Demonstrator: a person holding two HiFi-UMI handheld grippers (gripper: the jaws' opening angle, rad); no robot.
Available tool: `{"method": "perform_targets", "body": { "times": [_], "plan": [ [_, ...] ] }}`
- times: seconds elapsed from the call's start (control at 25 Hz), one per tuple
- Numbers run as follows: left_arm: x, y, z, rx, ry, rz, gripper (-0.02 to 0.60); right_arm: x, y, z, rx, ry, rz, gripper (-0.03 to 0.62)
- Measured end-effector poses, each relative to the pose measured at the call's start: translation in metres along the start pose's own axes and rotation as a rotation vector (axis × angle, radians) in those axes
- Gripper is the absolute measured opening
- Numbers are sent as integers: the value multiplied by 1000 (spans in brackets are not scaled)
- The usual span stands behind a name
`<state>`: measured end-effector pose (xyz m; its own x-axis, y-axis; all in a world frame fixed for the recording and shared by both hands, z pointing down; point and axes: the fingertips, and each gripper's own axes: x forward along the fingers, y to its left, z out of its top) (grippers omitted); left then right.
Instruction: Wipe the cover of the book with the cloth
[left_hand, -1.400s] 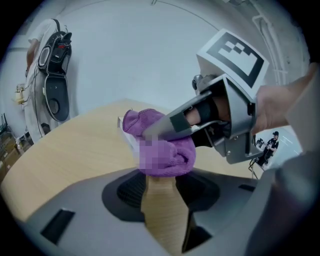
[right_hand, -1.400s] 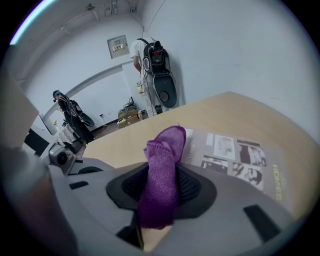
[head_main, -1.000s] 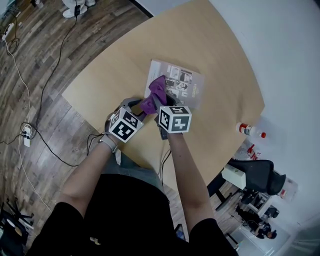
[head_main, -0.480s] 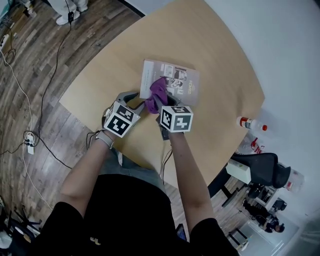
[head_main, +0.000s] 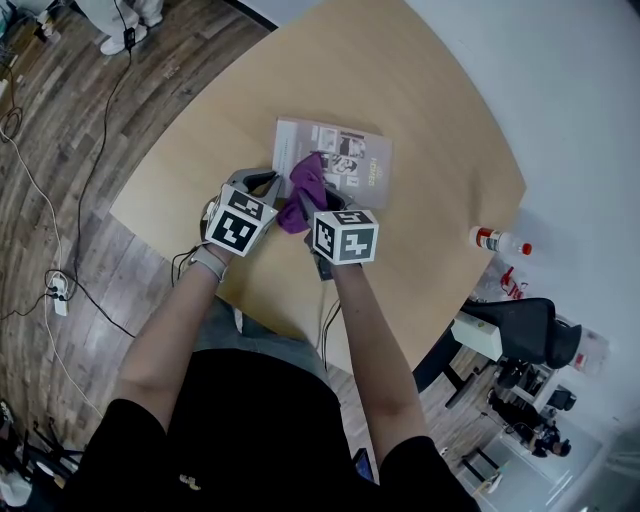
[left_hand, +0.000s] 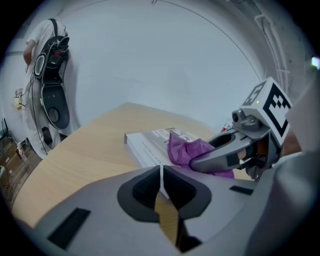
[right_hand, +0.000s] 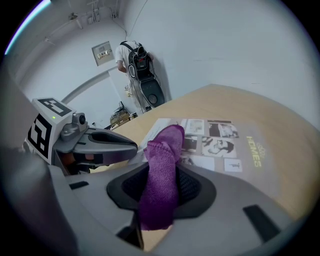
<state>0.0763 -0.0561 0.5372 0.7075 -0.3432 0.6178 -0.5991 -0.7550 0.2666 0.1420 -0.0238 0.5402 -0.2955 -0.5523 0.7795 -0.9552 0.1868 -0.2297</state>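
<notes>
Right tongs (right_hand: 161, 186) are clamped on the purple cloth (right_hand: 166, 142). A fold of it runs up between the pads, and its free end is draped on the near left part of the book (head_main: 352, 160). The book lies flat on the bench (head_main: 430, 100), cover up, with its pictures and yellow title showing on the far side of the cloth.

Left tongs (left_hand: 161, 174) have just been closing. They now sit pinched together with nothing between them, just off the book's near left corner and not touching it. So the cloth belongs to the right side alone.

Where are we in the job? I'd call it the start of the wipe. The cloth is gripped and on the cover, but it is bunched at one corner and most of the cover beyond it is bare.

The next move, as I read it, is to lower the right tongs so the cloth lies flatter on the cover. Then sweep it away from that corner, over the pictures and toward the title edge, with steady downward pressure. The book has nothing pinning it, so it could skate along the bench under the stroke. The empty left tongs are well placed beside the book's near edge to brace it.
</notes>
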Motion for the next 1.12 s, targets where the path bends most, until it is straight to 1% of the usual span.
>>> {"method": "perform_targets", "body": {
  "times": [0.08, 0.16, 0.24, 0.36, 0.52, 0.72, 0.96, 1.12],
  "plan": [
    [0, 0, 0, 8, 8, 3, 30, 0, -1, 1, 1, 12, 0, 140],
    [0, -2, 1, 34, 26, 8, 26, 0, -2, 1, 0, 28, -4, 138],
    [1, -6, 3, 45, 33, -4, 23, 0, -2, 0, -5, 38, -12, 137],
    [4, -11, 3, 15, 31, -32, 23, 1, -1, 0, -11, 44, -16, 135],
    [6, -11, 0, 13, 28, -16, 21, 1, -2, -1, 2, 48, 0, 135],
    [5, -11, 4, -42, -4, -5, 20, 6, -7, 9, 29, 58, 6, 133],
    [7, -11, -1, -64, -5, -37, 20, 19, -14, 25, 28, 108, 28, 127],
    [7, -13, 2, -84, 6, -68, 20, 28, -17, 34, -7, 186, 33, 127]
  ]
}}
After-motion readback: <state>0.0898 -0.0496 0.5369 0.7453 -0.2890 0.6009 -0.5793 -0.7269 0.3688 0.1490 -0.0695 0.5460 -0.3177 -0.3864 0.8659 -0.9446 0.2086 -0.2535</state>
